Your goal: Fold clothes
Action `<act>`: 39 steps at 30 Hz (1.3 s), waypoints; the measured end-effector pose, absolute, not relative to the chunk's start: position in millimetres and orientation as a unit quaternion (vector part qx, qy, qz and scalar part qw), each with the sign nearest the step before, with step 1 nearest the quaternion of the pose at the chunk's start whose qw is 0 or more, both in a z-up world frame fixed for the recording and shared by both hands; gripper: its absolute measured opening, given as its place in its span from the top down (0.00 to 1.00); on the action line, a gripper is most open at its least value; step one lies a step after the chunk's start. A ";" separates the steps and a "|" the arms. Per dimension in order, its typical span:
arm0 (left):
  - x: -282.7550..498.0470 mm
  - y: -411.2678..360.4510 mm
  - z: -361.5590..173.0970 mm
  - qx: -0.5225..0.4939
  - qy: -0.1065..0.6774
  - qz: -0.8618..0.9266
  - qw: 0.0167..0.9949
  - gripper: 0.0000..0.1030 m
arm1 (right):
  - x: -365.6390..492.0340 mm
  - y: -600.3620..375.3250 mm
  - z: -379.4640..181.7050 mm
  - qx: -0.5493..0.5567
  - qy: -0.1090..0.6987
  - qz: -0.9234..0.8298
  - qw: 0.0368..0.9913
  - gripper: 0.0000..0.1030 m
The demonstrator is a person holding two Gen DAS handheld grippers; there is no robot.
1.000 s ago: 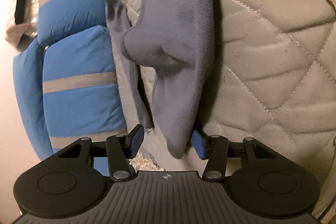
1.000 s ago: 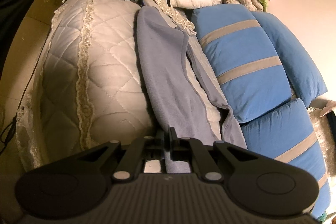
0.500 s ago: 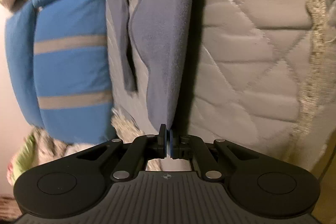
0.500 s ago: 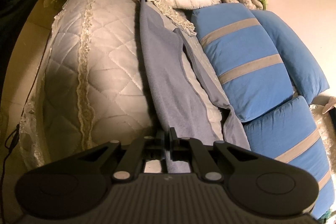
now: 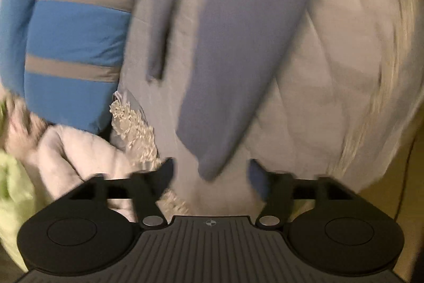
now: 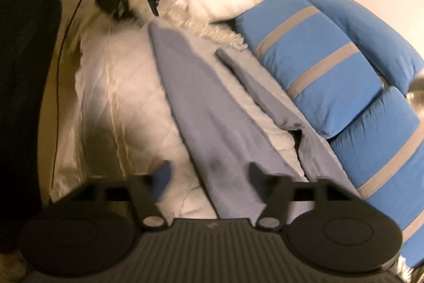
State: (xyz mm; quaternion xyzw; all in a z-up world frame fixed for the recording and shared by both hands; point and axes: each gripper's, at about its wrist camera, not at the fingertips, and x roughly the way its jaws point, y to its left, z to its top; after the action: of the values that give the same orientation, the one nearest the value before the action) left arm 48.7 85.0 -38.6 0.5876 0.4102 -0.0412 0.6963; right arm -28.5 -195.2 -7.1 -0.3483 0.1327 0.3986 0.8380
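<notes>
I see my left tool (image 5: 210, 173) spread wide, holding nothing; my right tool (image 6: 209, 174) gapes empty too. The long grey-blue fleece garment (image 6: 201, 108) lies flat on the cream quilted bed (image 6: 111, 86) beside blue striped cushions (image 6: 326, 76).

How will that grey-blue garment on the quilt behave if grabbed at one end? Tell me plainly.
Likely floppy: the grey-blue garment lies in a long, soft fold that follows the quilt. It probably drapes and trails if lifted by one end, since both tongs, left and right, stand open at opposite ends. Its fleecy look suggests it will drag on the quilt, not slide.
</notes>
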 end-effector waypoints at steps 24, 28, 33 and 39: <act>94.9 -51.6 -3.4 0.341 0.280 -0.009 0.897 0.21 | 3.2 -221.2 -4.1 -0.237 0.220 0.318 0.891 0.00; 86.5 -42.8 14.7 0.303 0.263 -0.009 0.916 0.19 | 16.3 -225.8 0.1 -0.199 0.231 0.268 0.914 0.00; 70.2 -22.0 34.0 0.289 0.242 -0.023 0.926 0.18 | 16.8 -229.4 4.3 -0.177 0.218 0.245 0.928 0.00; 74.6 15.3 45.6 0.287 0.240 -0.004 0.927 0.17 | 18.0 -226.9 16.2 -0.158 0.211 0.252 0.931 0.00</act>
State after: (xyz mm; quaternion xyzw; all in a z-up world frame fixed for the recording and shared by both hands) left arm 74.6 15.3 45.6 0.2872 0.2396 -0.0041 0.9274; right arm 18.0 -226.9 16.2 -0.1580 0.2111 0.2524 0.9310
